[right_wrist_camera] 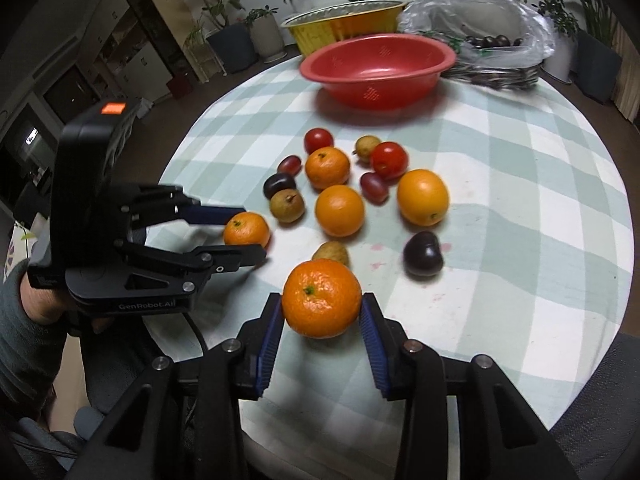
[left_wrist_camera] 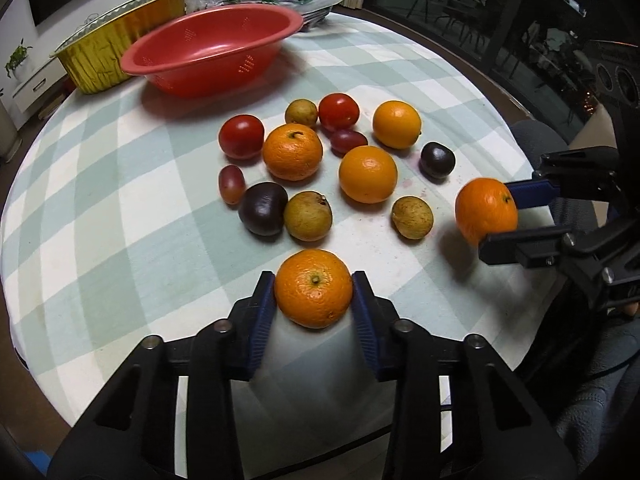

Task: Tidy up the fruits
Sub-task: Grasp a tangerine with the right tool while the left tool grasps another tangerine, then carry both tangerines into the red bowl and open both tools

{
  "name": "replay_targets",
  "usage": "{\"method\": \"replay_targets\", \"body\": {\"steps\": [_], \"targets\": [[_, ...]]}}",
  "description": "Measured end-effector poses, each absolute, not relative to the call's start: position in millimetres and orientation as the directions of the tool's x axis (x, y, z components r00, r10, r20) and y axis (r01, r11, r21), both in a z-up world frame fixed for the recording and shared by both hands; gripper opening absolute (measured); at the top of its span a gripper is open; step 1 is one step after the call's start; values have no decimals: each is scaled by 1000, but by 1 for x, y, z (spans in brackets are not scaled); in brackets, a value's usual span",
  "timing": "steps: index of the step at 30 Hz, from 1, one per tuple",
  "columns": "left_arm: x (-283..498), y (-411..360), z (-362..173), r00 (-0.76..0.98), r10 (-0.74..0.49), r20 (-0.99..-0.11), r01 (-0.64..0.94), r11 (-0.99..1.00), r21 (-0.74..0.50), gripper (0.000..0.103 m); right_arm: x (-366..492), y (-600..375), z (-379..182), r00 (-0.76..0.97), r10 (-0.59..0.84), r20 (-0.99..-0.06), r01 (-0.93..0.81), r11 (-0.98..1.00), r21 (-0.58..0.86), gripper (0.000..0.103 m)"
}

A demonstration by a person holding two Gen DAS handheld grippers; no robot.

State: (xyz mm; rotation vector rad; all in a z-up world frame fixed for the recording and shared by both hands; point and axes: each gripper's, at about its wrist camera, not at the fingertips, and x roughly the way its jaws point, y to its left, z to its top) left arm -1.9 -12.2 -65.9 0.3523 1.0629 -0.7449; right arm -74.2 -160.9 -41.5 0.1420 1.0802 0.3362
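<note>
Both grippers (left (left_wrist_camera: 314, 292), right (right_wrist_camera: 322, 306)) clamp one tangerine each (left_wrist_camera: 313, 288) (right_wrist_camera: 321, 298), pads touching peel.

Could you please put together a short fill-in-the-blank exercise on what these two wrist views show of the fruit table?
1. Each claw, the left claw and the right claw, is shut on a ____.
2. The empty red colander bowl stands beside a ____-coloured foil tray.
3. The fruits lie on a ____-patterned tablecloth.

Missing words: mandarin; gold; check
</note>
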Motion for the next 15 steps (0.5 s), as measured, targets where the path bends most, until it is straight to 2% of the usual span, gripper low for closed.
{"method": "replay_targets", "body": {"steps": [8,15], "targets": [[-3,-4,-60,283,-393,-875,689,718,-100,35,-72,-174,-38,441,341,-830,-170,940,295,42],[24,17,-22,356,-439,-825,638,759,-129,35,-54,-204,-23,493,322,-808,-112,945,308,42]]}}
